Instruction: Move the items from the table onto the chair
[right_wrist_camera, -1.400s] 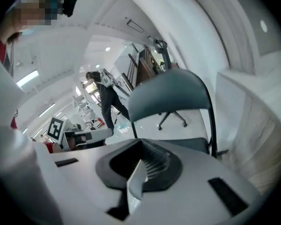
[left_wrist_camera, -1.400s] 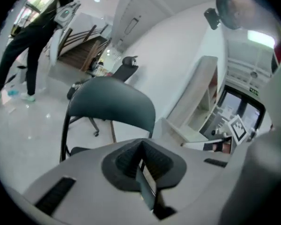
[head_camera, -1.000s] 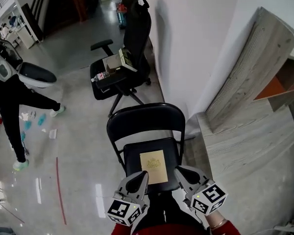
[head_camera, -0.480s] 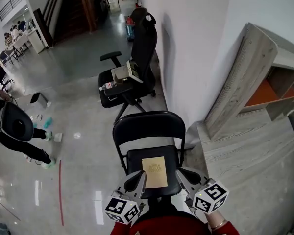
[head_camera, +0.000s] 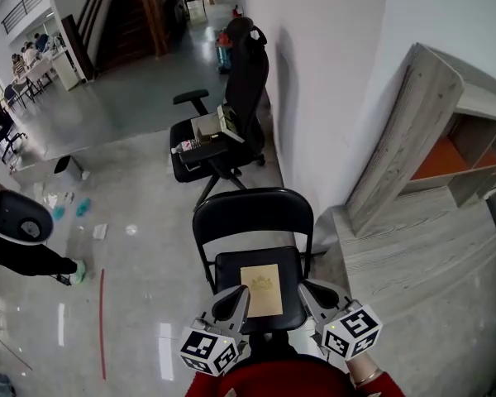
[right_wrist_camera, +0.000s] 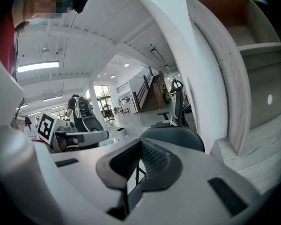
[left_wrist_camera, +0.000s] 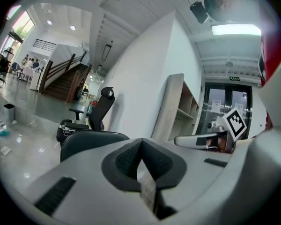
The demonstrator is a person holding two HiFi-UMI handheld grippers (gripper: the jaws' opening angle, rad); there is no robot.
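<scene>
A tan booklet point(head_camera: 260, 289) lies flat in the middle of the black folding chair's point(head_camera: 241, 214) seat. The left gripper point(head_camera: 234, 298) and right gripper point(head_camera: 308, 294) hang at the seat's near edge, flanking the booklet, each with jaws pressed together on nothing. A grey wood-grain desk point(head_camera: 413, 246) stands right of the chair.
</scene>
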